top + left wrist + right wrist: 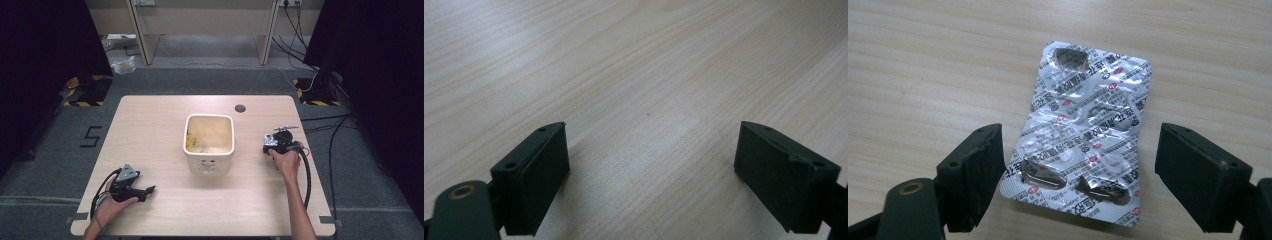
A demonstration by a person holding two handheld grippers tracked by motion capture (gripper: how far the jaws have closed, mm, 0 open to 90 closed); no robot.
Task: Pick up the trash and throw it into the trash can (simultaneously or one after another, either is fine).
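Pill pack [1083,130] lies flat between the wide-open right gripper [1080,175], long axis pointing 12 to 6; left gripper [651,170] gapes empty.

Cream square bin [209,162] mid-table [150,130] w/ yellowish bits inside; round cable hole [240,108] nr table's far edge.

Pale wood-grain counter [150,125], rounded corners, round cable hole [240,108] near far edge. Cream square bin [209,164] stands at centre, open top. Silver foil blister pack [1083,130] lies flat on counter right of bin, foil side up, red printing across it, several pockets burst. Grey carpet floor [55,150] surrounds counter.
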